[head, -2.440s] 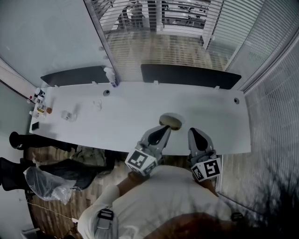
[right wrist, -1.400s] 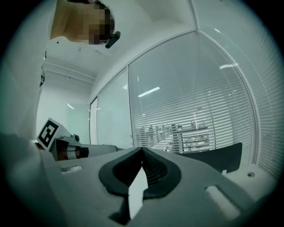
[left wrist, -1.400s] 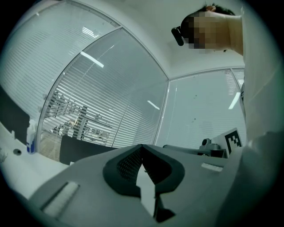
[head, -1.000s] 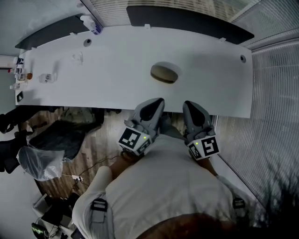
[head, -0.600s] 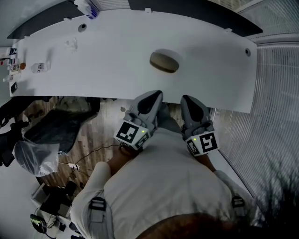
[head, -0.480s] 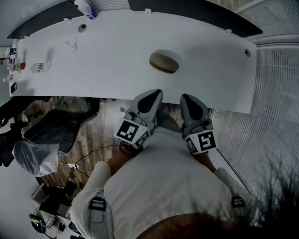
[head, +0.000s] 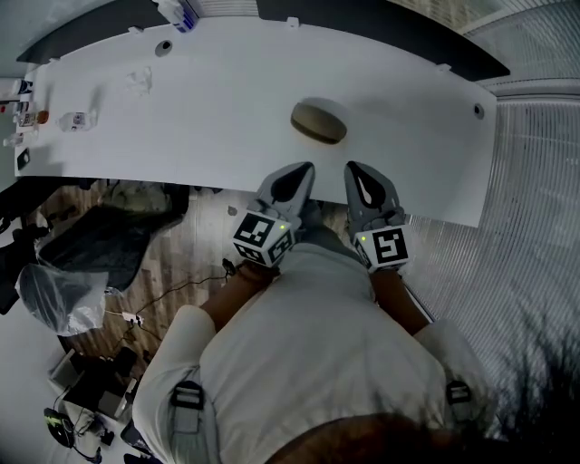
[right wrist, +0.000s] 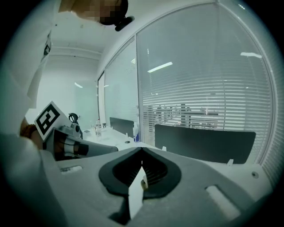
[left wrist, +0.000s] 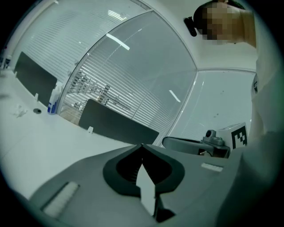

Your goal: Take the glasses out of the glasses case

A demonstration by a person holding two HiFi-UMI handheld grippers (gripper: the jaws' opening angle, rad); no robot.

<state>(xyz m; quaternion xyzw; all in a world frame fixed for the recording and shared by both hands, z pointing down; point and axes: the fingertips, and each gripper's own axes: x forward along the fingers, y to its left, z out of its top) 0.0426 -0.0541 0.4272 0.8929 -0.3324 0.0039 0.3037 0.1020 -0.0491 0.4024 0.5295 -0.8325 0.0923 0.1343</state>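
A closed tan oval glasses case (head: pixel 318 121) lies on the long white table (head: pixel 217 118), near its front edge. No glasses show. My left gripper (head: pixel 304 169) and right gripper (head: pixel 352 169) hover side by side at the table's near edge, just short of the case and apart from it. Both are shut with nothing between the jaws. In the left gripper view my left gripper (left wrist: pixel 142 145) shows its jaws pressed together, with the right gripper's body (left wrist: pixel 199 145) beside it. In the right gripper view my right gripper (right wrist: pixel 142 150) is likewise shut. The case is hidden in both gripper views.
Small bottles and items (head: pixel 27 113) crowd the table's far left end, with a crumpled wrapper (head: pixel 138 80) and a spray bottle (head: pixel 177 13) at the back. Dark divider panels (right wrist: pixel 204 144) line the rear edge. A clear plastic bag (head: pixel 54 294) and cables lie on the floor at left.
The head view has tilted down, so the table and case fill more of it. Both grippers have sunk and drawn closer together at the table's near edge, and stayed shut.
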